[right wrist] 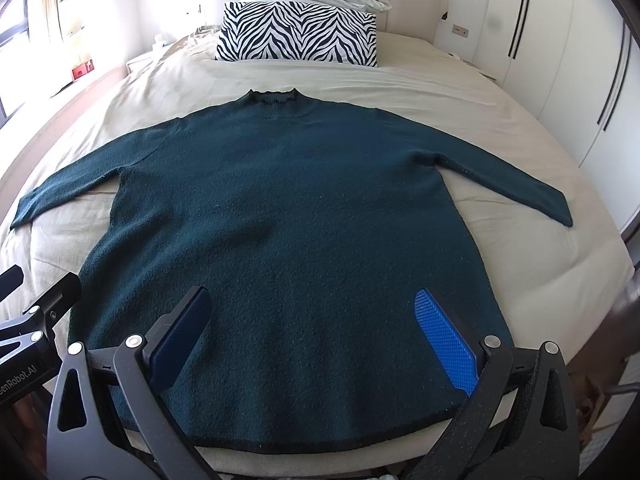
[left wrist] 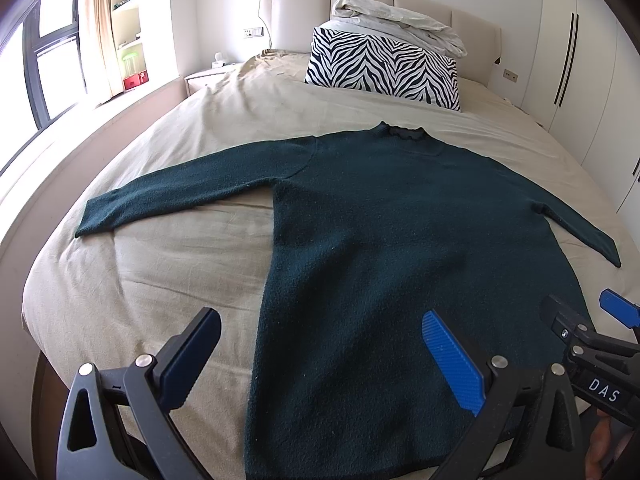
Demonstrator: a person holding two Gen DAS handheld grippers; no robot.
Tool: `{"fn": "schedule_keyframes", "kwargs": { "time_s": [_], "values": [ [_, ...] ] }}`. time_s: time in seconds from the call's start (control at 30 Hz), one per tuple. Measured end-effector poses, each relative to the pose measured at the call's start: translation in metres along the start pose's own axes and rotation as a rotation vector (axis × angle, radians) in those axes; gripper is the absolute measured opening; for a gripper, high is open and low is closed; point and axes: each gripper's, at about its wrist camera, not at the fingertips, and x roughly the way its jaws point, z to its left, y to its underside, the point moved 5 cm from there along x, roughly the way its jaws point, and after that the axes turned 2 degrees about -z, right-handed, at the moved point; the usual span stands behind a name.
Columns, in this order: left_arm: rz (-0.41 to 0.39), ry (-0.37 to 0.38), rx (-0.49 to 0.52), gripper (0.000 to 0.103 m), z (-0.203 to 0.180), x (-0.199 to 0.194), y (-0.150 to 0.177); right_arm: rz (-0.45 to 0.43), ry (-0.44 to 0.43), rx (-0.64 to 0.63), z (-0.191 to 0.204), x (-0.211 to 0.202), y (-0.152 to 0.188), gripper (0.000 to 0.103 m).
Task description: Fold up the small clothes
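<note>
A dark green knit sweater (left wrist: 380, 240) lies flat on the beige bed sheet (left wrist: 152, 280), face up, both sleeves spread out, collar toward the headboard. It also shows in the right wrist view (right wrist: 288, 220). My left gripper (left wrist: 320, 348) is open and empty, hovering over the sweater's lower left edge. My right gripper (right wrist: 316, 328) is open and empty, above the hem in the middle. The right gripper also shows at the right edge of the left wrist view (left wrist: 580, 316).
A zebra-print pillow (left wrist: 384, 66) with a crumpled white duvet (left wrist: 400, 20) on top sits at the padded headboard (left wrist: 296, 12). White wardrobes (left wrist: 580, 60) stand to the right, a window and shelves (left wrist: 128, 28) to the left. The bed's foot edge (right wrist: 320, 460) is just below the hem.
</note>
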Motion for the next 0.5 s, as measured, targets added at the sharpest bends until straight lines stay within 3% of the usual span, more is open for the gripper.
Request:
{"fn": "schedule_keyframes", "kwargs": {
  "time_s": [0.5],
  "values": [
    [0.002, 0.002, -0.001, 0.103, 0.0007, 0.0001, -0.0002, 0.0, 0.001, -0.002, 0.0016, 0.0001, 0.001, 0.103]
  ]
}}
